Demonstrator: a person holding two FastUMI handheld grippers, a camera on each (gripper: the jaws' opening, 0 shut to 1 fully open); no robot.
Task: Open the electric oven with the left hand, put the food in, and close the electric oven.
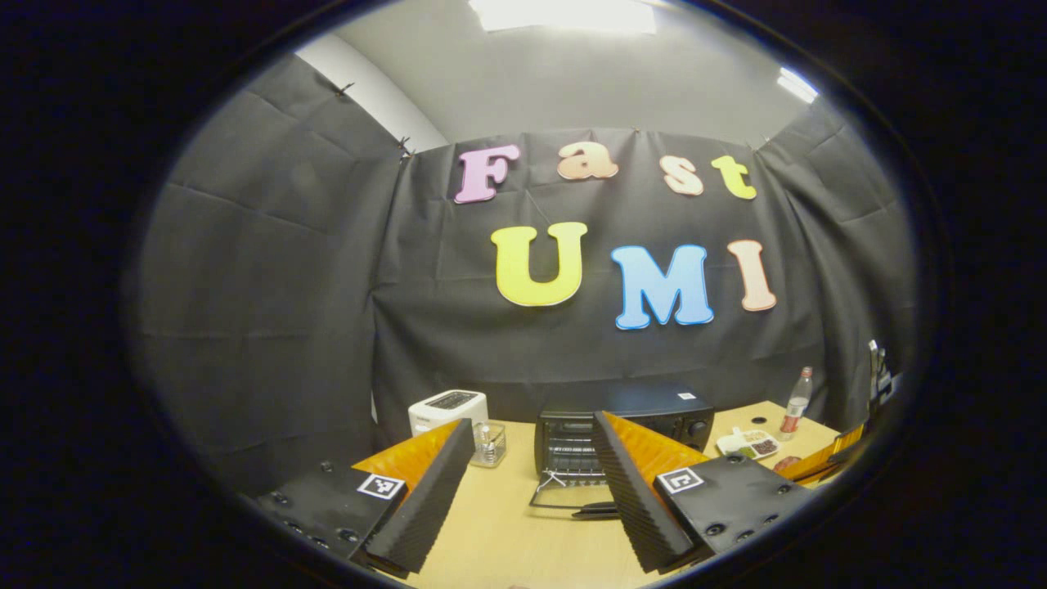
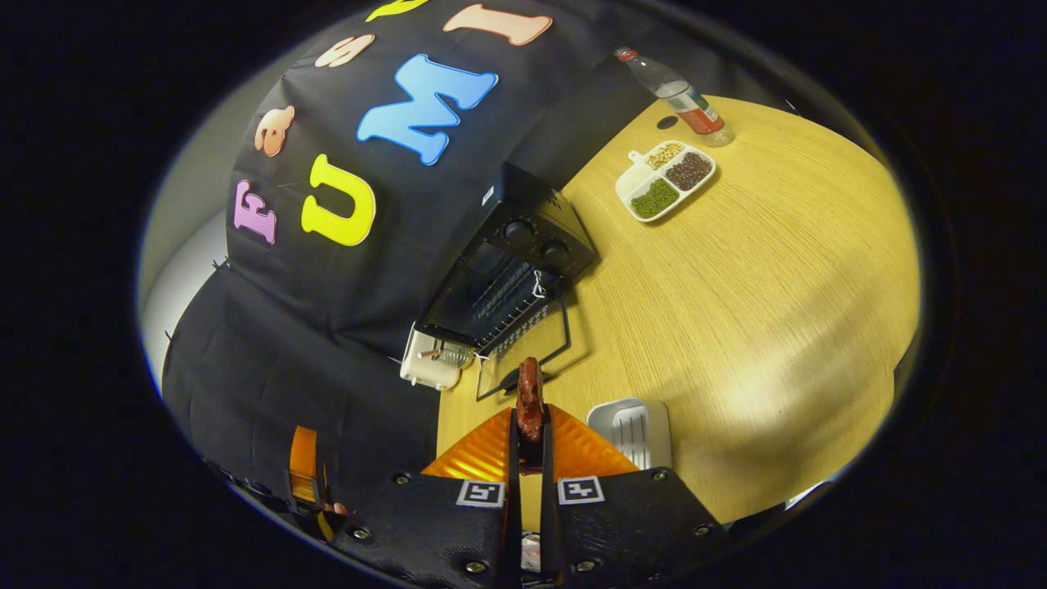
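Note:
The black electric oven (image 1: pixel 654 406) stands at the back of the wooden table with its glass door (image 1: pixel 568 496) folded down flat. My left gripper (image 1: pixel 533 424) is open and holds nothing, hanging short of the door. In the right gripper view the oven (image 2: pixel 523 245) shows tilted, its door (image 2: pixel 523 356) open and the wire rack visible inside. My right gripper (image 2: pixel 530 427) is shut on a reddish-brown piece of food (image 2: pixel 530 391), held upright between the fingers above the table, just in front of the open door.
A white toaster (image 1: pixel 447 408) and a small glass jar (image 1: pixel 489 444) stand left of the oven. Right of it lie a sectioned dish of beans (image 2: pixel 667 176) and a bottle (image 2: pixel 679 94). A white ribbed tray (image 2: pixel 630 429) sits near my right gripper.

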